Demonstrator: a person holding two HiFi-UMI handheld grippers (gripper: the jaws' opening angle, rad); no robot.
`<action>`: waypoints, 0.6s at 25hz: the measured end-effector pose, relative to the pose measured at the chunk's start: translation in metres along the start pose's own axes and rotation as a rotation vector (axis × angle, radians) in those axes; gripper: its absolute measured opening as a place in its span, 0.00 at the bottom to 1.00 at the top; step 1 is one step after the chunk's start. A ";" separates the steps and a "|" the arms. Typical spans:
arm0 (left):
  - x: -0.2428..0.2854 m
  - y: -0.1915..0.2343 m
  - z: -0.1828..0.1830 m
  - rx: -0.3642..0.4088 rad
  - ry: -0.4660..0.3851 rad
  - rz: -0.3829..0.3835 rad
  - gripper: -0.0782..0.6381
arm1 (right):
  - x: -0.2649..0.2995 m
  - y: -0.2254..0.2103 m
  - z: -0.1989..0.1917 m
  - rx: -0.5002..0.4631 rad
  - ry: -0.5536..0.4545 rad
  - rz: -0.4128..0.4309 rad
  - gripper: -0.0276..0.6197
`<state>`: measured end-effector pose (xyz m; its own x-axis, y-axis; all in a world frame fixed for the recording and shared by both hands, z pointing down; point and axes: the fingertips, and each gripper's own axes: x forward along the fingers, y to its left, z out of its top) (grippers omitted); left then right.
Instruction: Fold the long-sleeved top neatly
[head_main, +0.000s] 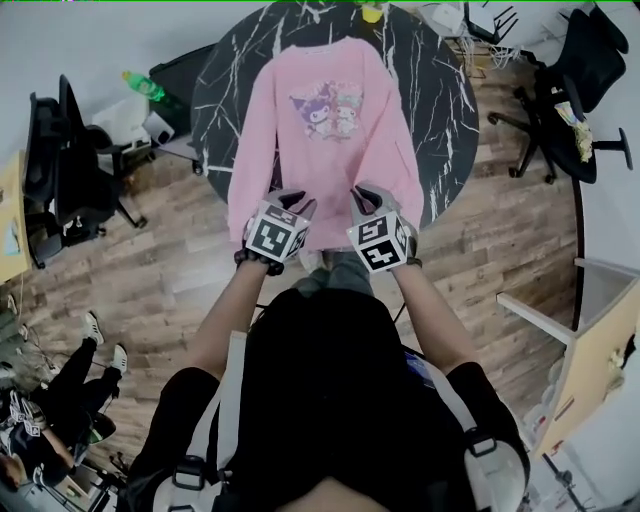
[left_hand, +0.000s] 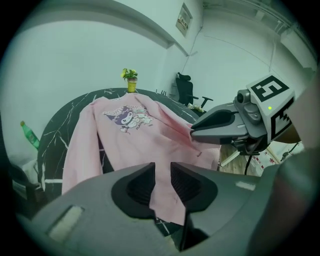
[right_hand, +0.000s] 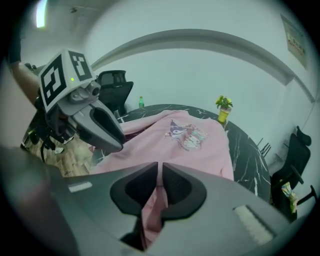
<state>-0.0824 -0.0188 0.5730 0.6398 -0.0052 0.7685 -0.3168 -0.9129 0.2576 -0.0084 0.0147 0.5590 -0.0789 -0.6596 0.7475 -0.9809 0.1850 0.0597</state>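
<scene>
A pink long-sleeved top (head_main: 325, 130) with a cartoon print lies face up on the round black marble table (head_main: 440, 90), its hem at the near edge. My left gripper (head_main: 290, 200) holds the hem's left part; in the left gripper view pink cloth (left_hand: 165, 195) sits pinched between its pads (left_hand: 162, 182). Just to its right, my right gripper (head_main: 365, 195) grips the hem; its jaws (right_hand: 160, 182) are shut on a fold of the pink cloth (right_hand: 152, 210). Each gripper shows in the other's view: the right gripper (left_hand: 220, 125) and the left gripper (right_hand: 100, 125).
A small potted plant (head_main: 372, 12) stands at the table's far edge. A green bottle (head_main: 143, 85) rests on a side unit at left, with black office chairs at left (head_main: 60, 160) and right (head_main: 575, 70). A wooden cabinet (head_main: 590, 360) is at right; another person's legs (head_main: 70, 390) at lower left.
</scene>
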 end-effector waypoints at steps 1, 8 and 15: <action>-0.004 0.006 -0.005 -0.013 -0.001 0.011 0.26 | 0.005 0.011 0.002 -0.024 0.008 0.020 0.09; -0.029 0.038 -0.031 -0.101 -0.009 0.071 0.26 | 0.031 0.074 -0.002 -0.185 0.076 0.115 0.10; -0.041 0.054 -0.045 -0.148 -0.012 0.096 0.26 | 0.042 0.111 0.010 -0.179 0.076 0.209 0.21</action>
<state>-0.1571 -0.0496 0.5823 0.6097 -0.0951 0.7869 -0.4759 -0.8378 0.2676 -0.1225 0.0001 0.5898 -0.2563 -0.5385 0.8027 -0.8973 0.4414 0.0096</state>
